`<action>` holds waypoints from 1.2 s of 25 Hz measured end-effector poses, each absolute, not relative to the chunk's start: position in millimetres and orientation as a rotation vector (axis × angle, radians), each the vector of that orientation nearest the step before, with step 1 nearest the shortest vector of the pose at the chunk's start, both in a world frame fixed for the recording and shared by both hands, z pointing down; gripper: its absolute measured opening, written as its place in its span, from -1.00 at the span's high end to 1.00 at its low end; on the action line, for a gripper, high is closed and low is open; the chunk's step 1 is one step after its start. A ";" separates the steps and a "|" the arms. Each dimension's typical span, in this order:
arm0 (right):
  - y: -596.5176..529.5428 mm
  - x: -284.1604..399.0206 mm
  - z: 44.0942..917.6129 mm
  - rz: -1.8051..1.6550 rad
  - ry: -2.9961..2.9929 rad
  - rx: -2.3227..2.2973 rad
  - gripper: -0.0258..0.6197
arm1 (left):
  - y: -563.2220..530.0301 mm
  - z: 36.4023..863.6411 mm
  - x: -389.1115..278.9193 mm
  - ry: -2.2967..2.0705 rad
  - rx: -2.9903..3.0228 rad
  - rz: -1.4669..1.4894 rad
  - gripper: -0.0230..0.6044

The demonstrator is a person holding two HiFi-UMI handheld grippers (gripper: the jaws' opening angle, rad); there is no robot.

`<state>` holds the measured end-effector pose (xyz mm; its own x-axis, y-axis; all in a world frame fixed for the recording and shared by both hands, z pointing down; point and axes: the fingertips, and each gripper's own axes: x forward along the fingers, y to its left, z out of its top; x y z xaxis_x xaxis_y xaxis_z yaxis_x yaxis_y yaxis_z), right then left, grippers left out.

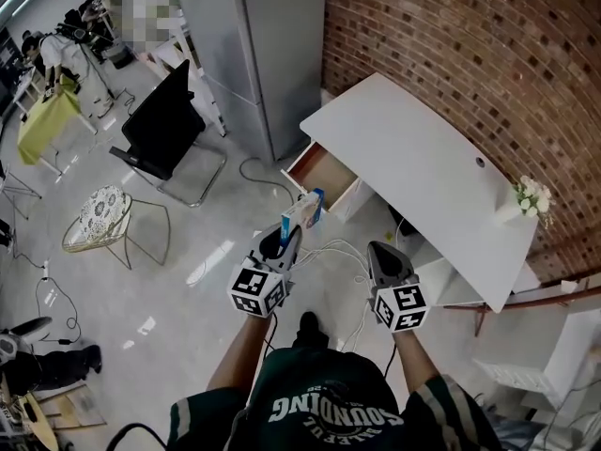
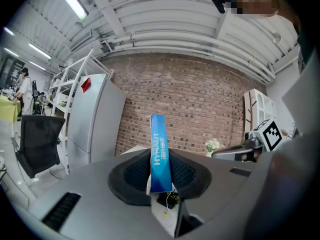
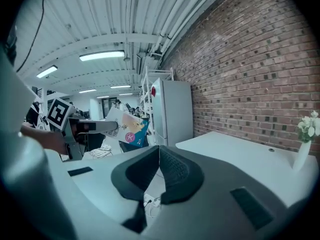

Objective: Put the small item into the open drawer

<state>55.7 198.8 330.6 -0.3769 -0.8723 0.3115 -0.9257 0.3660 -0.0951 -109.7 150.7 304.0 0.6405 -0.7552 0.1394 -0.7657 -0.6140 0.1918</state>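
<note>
A small blue and white box [image 1: 303, 212] stands upright between the jaws of my left gripper [image 1: 297, 225], which is shut on it. In the left gripper view the box [image 2: 159, 146] rises edge-on from the pads of that gripper [image 2: 159, 173]. It hangs just short of the open drawer [image 1: 324, 173] at the left end of the white desk [image 1: 423, 163]. My right gripper [image 1: 377, 249] is held beside it, over the floor, shut with nothing in it; its pads meet in the right gripper view [image 3: 160, 165]. That view also has the box [image 3: 128, 132].
A grey fridge [image 1: 268, 54] stands left of the desk against the brick wall. A vase of white flowers [image 1: 531, 198] sits on the desk's far right. A black chair [image 1: 164, 125] and a wire stool [image 1: 99, 214] stand to the left. Cables [image 1: 333, 252] lie on the floor below the grippers.
</note>
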 end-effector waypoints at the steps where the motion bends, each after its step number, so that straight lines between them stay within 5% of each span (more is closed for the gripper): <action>1: 191.6 54.5 330.3 0.377 -2.414 1.622 0.84 | 142.4 303.6 -110.3 -1.233 2.632 0.065 0.65; 30: 12.3 70.0 363.8 0.485 -2.390 1.634 0.84 | -37.1 337.0 -88.6 -1.168 2.606 0.150 0.65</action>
